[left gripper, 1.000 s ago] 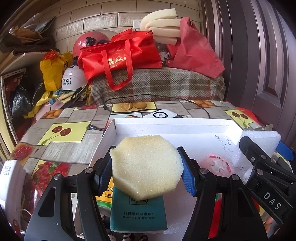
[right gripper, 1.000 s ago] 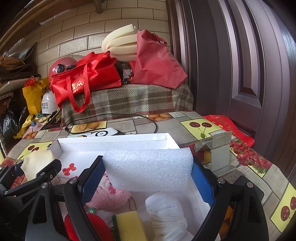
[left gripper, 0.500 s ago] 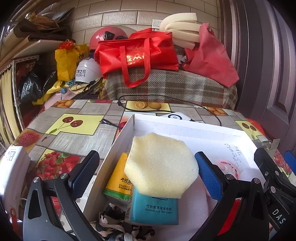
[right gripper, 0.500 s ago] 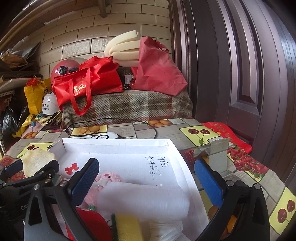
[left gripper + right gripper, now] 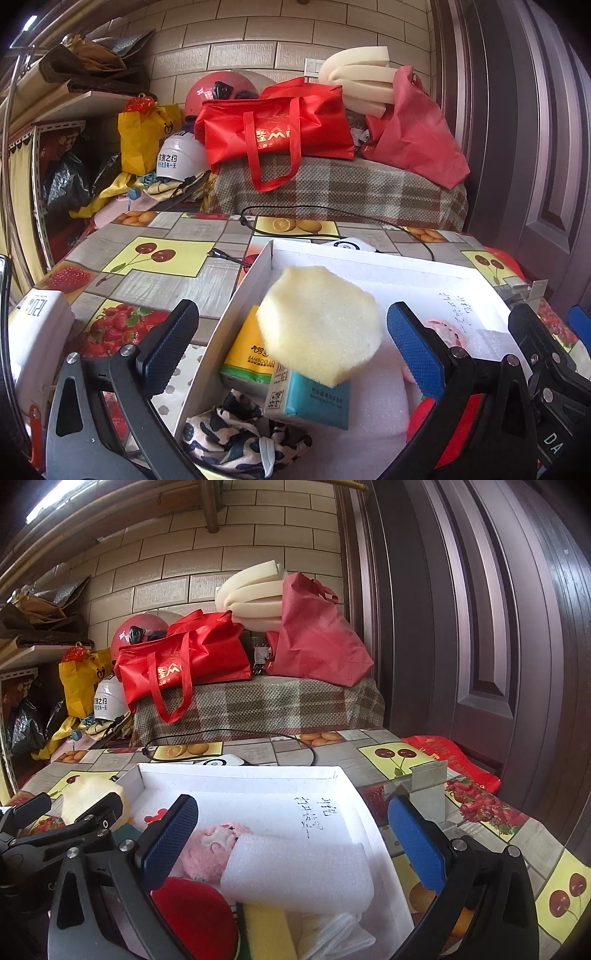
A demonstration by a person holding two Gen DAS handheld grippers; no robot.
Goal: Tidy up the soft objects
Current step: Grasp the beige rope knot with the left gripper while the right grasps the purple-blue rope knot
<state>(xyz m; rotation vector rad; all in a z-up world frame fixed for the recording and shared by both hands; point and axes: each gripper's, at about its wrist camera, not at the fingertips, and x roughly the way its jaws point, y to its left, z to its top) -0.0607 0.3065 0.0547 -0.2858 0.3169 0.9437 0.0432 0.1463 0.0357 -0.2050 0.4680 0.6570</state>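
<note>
A white box (image 5: 258, 280) sits on the fruit-pattern table. A round yellow sponge (image 5: 319, 325) rests in it, tilted on a yellow tissue pack (image 5: 245, 356) and a teal one (image 5: 314, 400). My left gripper (image 5: 291, 339) is open, and its blue pads stand well apart from the sponge on both sides. In the right wrist view a white foam block (image 5: 299, 864) lies in the box (image 5: 240, 770) beside a pink plush (image 5: 210, 849). The right gripper (image 5: 291, 834) is open above the block and does not touch it.
The box also holds a patterned cloth (image 5: 240, 439), a red round item (image 5: 195, 915), a yellow-green sponge (image 5: 266, 930) and a white cloth (image 5: 332, 934). A metal bracket (image 5: 424, 786) stands right of the box. A black cable (image 5: 258, 734) and a white device (image 5: 218, 762) lie behind it.
Both grippers opened wide and drew back a little. The yellow sponge dropped onto the tissue packs, and the white foam block dropped into the box.
</note>
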